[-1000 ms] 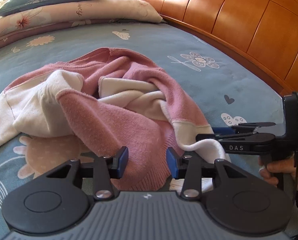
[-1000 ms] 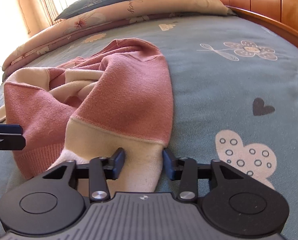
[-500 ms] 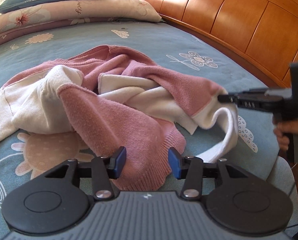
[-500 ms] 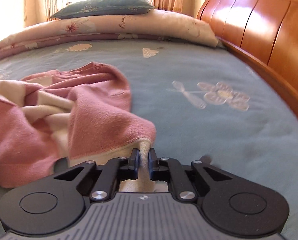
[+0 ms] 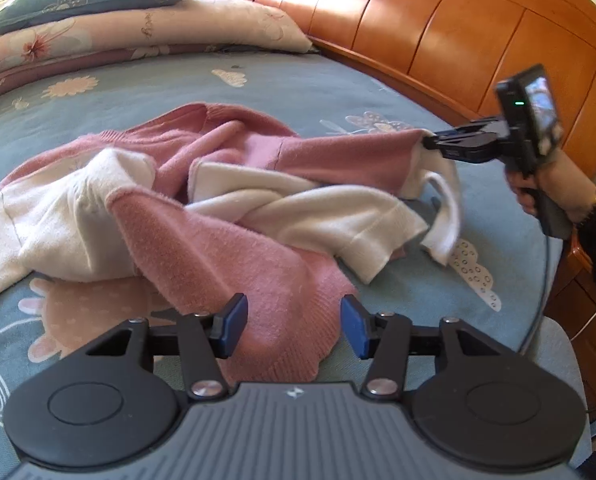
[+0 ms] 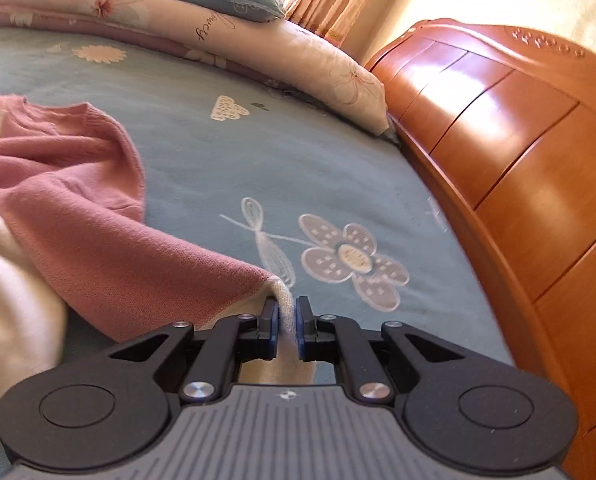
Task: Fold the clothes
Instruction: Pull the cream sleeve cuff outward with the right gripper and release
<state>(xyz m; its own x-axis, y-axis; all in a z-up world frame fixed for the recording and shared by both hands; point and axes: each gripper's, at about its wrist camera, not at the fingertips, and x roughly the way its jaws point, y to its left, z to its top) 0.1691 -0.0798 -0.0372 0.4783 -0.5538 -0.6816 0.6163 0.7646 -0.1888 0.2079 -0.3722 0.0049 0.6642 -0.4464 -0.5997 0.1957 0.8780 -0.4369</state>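
A pink and cream knit sweater [image 5: 202,216] lies crumpled on the blue-green bedspread [image 5: 298,88]. My right gripper [image 6: 287,322] is shut on the cream cuff of one sleeve [image 6: 138,264] and holds it lifted off the bed. In the left wrist view that gripper [image 5: 428,142] stretches the sleeve [image 5: 346,156] out toward the headboard side. My left gripper [image 5: 292,326] hovers over the pink ribbed hem [image 5: 290,344]. Its jaws are opening, and the hem lies under the gap, untouched by the pads.
A curved wooden headboard [image 5: 478,40] runs along the right. Pillows and a folded quilt [image 5: 138,28] are stacked at the far end. A person's hand in a dark sleeve [image 5: 558,196] grips the right tool near the bed's edge.
My right gripper closed on the sleeve cuff, rose and pulled it out to the right, rolling as it went. My left gripper's jaws spread wider and stayed over the hem.
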